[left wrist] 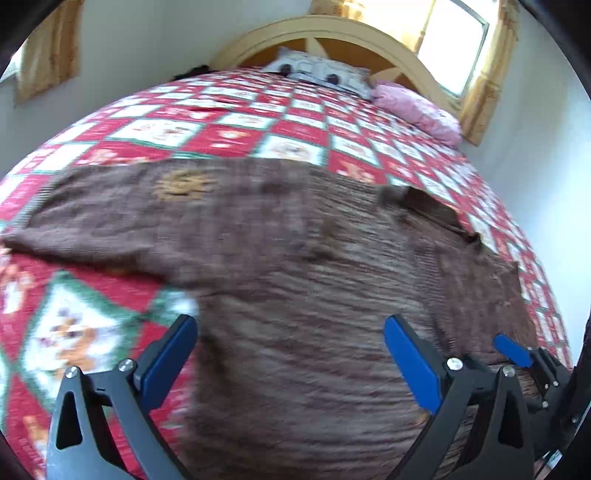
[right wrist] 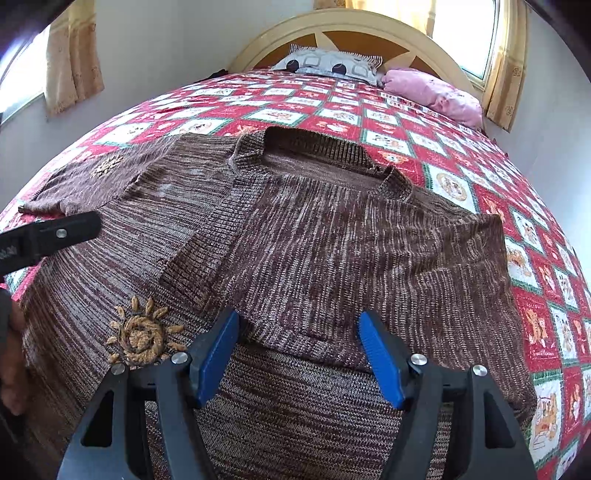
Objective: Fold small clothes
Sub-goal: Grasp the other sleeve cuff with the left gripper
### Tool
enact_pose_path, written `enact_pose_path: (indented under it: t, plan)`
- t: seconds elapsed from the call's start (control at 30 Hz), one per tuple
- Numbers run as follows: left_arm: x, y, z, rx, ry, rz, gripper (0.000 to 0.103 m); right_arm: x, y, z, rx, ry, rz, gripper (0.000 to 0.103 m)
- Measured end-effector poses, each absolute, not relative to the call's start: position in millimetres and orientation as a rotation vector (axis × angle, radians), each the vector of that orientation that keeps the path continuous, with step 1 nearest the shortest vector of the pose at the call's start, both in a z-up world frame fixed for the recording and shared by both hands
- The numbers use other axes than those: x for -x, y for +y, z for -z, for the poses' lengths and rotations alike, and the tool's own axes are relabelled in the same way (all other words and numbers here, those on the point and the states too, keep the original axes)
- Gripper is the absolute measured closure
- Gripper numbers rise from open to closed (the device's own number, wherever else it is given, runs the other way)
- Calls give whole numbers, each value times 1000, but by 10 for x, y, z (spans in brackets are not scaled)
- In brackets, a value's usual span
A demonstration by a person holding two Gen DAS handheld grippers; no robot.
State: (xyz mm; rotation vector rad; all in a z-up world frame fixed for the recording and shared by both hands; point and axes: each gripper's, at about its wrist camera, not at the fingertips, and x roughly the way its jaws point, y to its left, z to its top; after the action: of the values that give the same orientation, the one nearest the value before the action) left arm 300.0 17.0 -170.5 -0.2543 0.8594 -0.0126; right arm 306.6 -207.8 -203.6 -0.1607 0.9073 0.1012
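A brown knit sweater (right wrist: 314,229) lies spread on the red patchwork quilt (right wrist: 461,155), collar toward the headboard. Its right side is folded over the body, with a ribbed edge running diagonally. An embroidered sun motif (right wrist: 142,338) shows near its lower left. My right gripper (right wrist: 299,321) hovers open over the folded part, with nothing pressed between its blue pads. In the blurred left wrist view, the left gripper (left wrist: 291,325) stands wide open above the sweater (left wrist: 295,240), near the left sleeve. The left gripper's black finger (right wrist: 55,232) shows at the left edge. The right gripper's blue fingertip (left wrist: 513,349) shows at the right.
A patterned pillow (right wrist: 328,62) and a pink pillow (right wrist: 436,92) lie against the arched wooden headboard (right wrist: 354,22). Curtained windows (right wrist: 465,33) flank the bed. A hand (right wrist: 13,350) shows at the left edge. Bare quilt lies beyond the collar and to the right.
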Motion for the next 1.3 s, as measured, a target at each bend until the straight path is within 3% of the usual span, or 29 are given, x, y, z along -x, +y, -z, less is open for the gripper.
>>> enact_pose_path:
  t: [0.3,0.53,0.83,0.93,1.0,1.07,1.3]
  plan:
    - [-2860,1201,1635,189,835,-252,0,-3009,-2072,2024,167,888,-98,35]
    - [-2884,2172,1776,458,864,-419,9,-2986,-2048,2019,187,878,-88,35]
    - [-3016,2290,1851,560,818,-407,15,-2965,-2035,2013,199,871,-80,34]
    - [-3095,2311,1846,547,801,-419,39,-2966,-2033,2013,204,869,-75,33]
    - [-3153,2317,1860,528,799,-420,71,-2966,-2034,2014,207,869,-73,33]
    - [-3201,2332,1871,531,806,-382,94,-2966,-2034,2014,206,869,-73,33]
    - [-3213,2198,1637,489,758,-278,94,-2987,-2054,2015,191,874,-79,32]
